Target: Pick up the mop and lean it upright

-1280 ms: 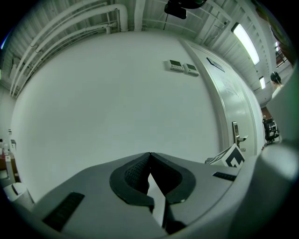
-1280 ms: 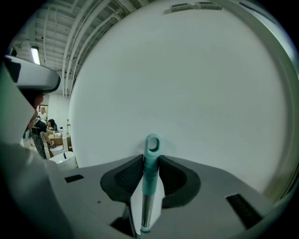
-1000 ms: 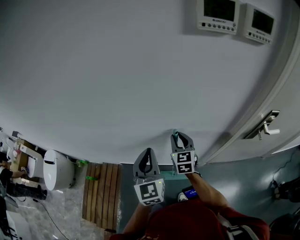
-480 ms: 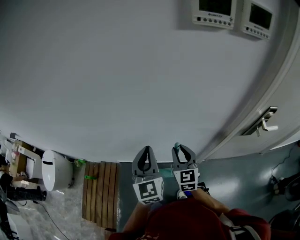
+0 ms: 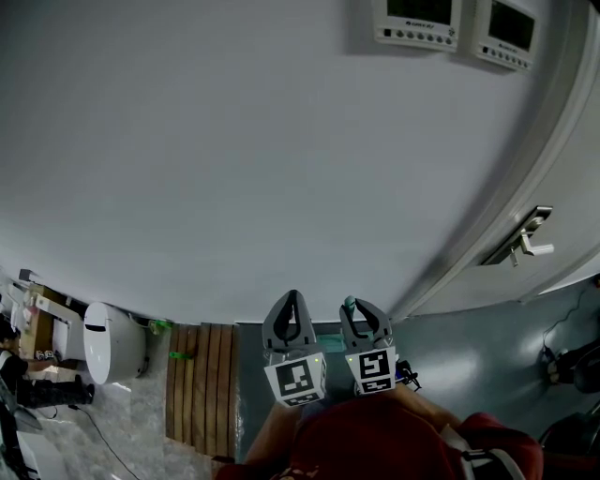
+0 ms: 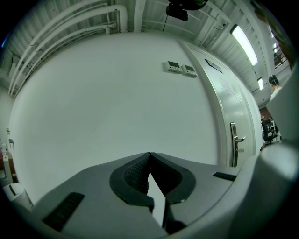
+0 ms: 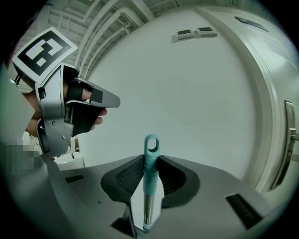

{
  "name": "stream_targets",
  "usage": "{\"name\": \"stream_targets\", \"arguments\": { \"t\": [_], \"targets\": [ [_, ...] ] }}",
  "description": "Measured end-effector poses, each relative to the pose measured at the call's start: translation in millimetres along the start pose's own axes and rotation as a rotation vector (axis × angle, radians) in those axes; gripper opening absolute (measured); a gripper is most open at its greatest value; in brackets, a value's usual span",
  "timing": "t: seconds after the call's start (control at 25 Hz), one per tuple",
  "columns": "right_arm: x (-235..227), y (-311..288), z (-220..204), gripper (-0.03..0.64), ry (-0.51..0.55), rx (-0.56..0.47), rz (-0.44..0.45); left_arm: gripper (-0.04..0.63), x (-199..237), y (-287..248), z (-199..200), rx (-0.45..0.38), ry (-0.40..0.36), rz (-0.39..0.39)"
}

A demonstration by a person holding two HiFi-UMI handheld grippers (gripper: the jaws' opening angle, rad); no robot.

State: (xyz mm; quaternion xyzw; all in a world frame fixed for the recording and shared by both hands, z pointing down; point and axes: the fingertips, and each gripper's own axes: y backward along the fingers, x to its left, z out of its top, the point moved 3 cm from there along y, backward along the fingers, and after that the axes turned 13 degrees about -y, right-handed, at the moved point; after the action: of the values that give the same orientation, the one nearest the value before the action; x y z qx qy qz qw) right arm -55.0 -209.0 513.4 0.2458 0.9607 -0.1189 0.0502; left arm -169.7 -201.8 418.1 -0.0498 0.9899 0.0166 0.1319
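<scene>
The mop handle (image 7: pixel 149 175) stands upright between the pads of my right gripper (image 7: pixel 150 173), a metal pole with a teal grip and a hanging loop at its top. In the head view its teal tip (image 5: pixel 350 304) sticks up from the right gripper (image 5: pixel 362 323), close to the white wall (image 5: pixel 234 141). The mop head is hidden. My left gripper (image 5: pixel 288 319) hovers just to the left, tips together and holding nothing; its own view shows the same shut left gripper (image 6: pixel 149 158).
A white door (image 5: pixel 562 169) with a metal lever handle (image 5: pixel 525 239) stands at the right. Two wall control panels (image 5: pixel 450 23) hang high up. A wooden slat mat (image 5: pixel 202 380) and a white bin (image 5: pixel 112 342) lie at the lower left.
Both grippers have drifted down and a little toward me, the right one more, so they now sit level. The mop handle stays in the right gripper.
</scene>
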Motion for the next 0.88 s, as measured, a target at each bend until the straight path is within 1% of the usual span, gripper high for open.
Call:
{"name": "stream_targets", "arguments": {
  "t": [0.16, 0.28, 0.36, 0.52, 0.6, 0.72, 0.88],
  "targets": [
    [3, 6, 0, 0.109, -0.007, 0.012, 0.013, 0.012, 2, 4, 4, -0.017, -0.005, 0.006],
    [4, 10, 2, 0.107, -0.014, 0.028, 0.023, 0.012, 2, 6, 3, -0.007, -0.008, 0.006],
    [7, 17, 8, 0.107, -0.013, 0.016, 0.035, 0.012, 2, 7, 3, -0.004, -0.004, 0.008],
    [14, 31, 29, 0.107, -0.010, -0.031, 0.061, 0.012, 1, 7, 9, -0.023, 0.011, 0.009],
    [17, 37, 45, 0.107, -0.020, -0.056, 0.073, 0.012, 0, 8, 8, -0.021, -0.007, 0.006],
    [19, 47, 77, 0.107, -0.012, -0.141, 0.090, 0.012, -1, 9, 9, -0.018, -0.026, 0.002],
    [27, 58, 115, 0.107, -0.015, -0.212, 0.120, 0.012, 0, 14, 26, -0.054, 0.013, 0.010]
  ]
}}
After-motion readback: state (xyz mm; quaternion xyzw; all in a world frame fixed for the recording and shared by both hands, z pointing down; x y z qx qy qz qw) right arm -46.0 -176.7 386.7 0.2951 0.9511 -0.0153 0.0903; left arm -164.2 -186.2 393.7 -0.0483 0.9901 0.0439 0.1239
